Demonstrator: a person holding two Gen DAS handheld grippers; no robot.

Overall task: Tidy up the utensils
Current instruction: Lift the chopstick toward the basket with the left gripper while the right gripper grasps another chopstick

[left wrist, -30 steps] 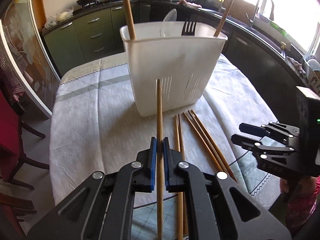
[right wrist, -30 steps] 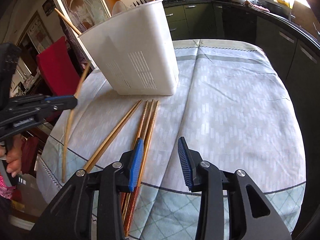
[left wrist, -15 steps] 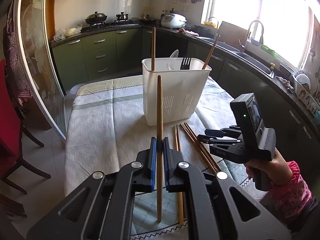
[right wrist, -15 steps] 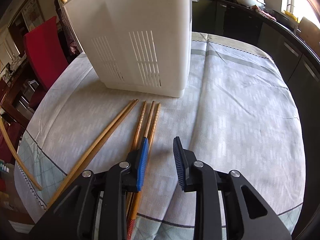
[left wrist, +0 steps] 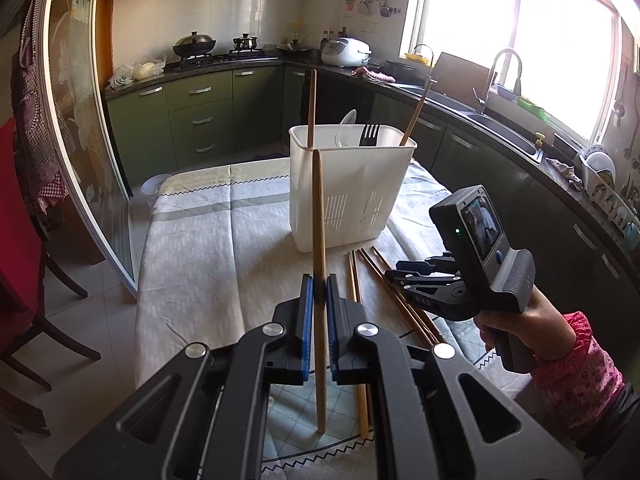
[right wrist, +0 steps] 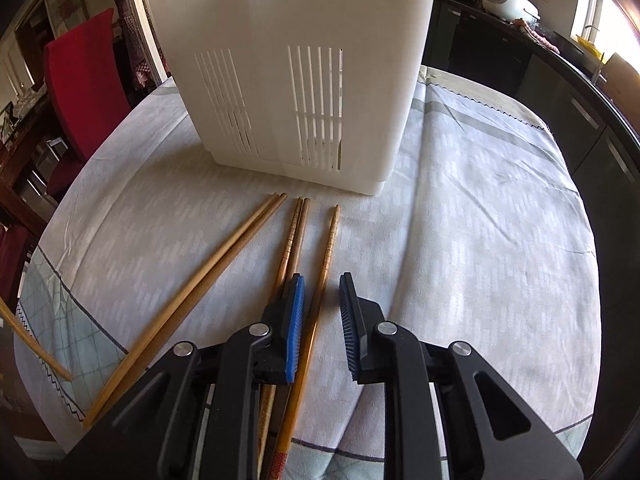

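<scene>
My left gripper (left wrist: 316,280) is shut on a wooden chopstick (left wrist: 319,216), held upright off the table. Beyond it stands the white utensil holder (left wrist: 352,196) with two chopsticks, a spoon and a fork inside. My right gripper (right wrist: 322,278) hangs low over several chopsticks lying in front of the holder (right wrist: 296,80). Its jaws are closing, with the rightmost chopstick (right wrist: 330,240) between them beside the left pad and a gap still showing. A darker pair (right wrist: 294,232) and a paler pair (right wrist: 224,256) lie to its left. The right gripper (left wrist: 400,276) also shows in the left wrist view.
The table (right wrist: 480,220) wears a pale patterned cloth. A red chair (right wrist: 84,76) stands at its left side. Dark green kitchen cabinets (left wrist: 192,120) and a sink counter (left wrist: 500,136) curve around behind and to the right. A hand in a pink sleeve (left wrist: 576,364) holds the right gripper.
The left gripper drew back and up from the holder with its chopstick. The right gripper moved closer to the holder and lower, and its jaws narrowed around the rightmost chopstick.
</scene>
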